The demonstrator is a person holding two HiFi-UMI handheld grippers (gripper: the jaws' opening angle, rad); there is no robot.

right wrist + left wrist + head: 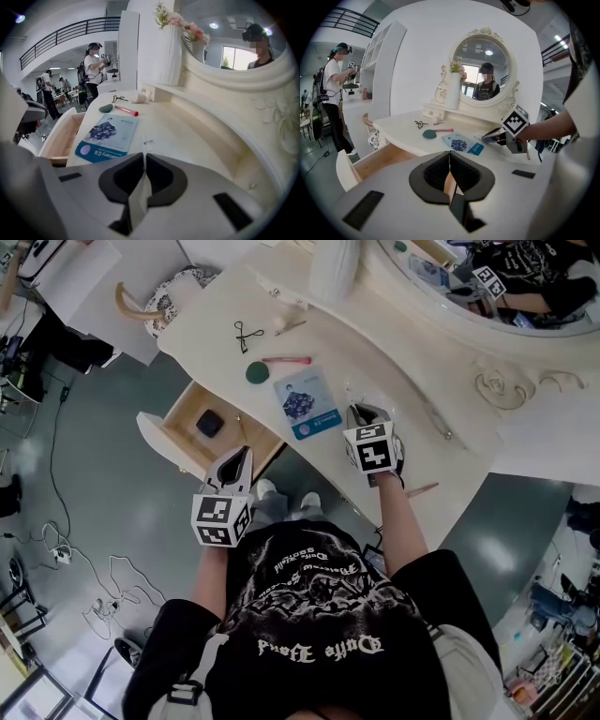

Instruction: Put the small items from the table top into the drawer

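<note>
Clamping a thin clear wrapper (pixel 357 396) at the table's (pixel 412 352) right, the right gripper (pixel 144 157) has its jaws pressed together. Left gripper (pixel 449 161) hangs closed, empty, near the open drawer (pixel 180 423) at left.

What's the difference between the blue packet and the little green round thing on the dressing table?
The blue packet is a flat rectangle with print on it; the green round thing is a plain dark disc. The packet is much the larger. The green thing lies beside the pink stick; the packet lies apart from it. Both rest on the table top, outside the open drawer.
</note>
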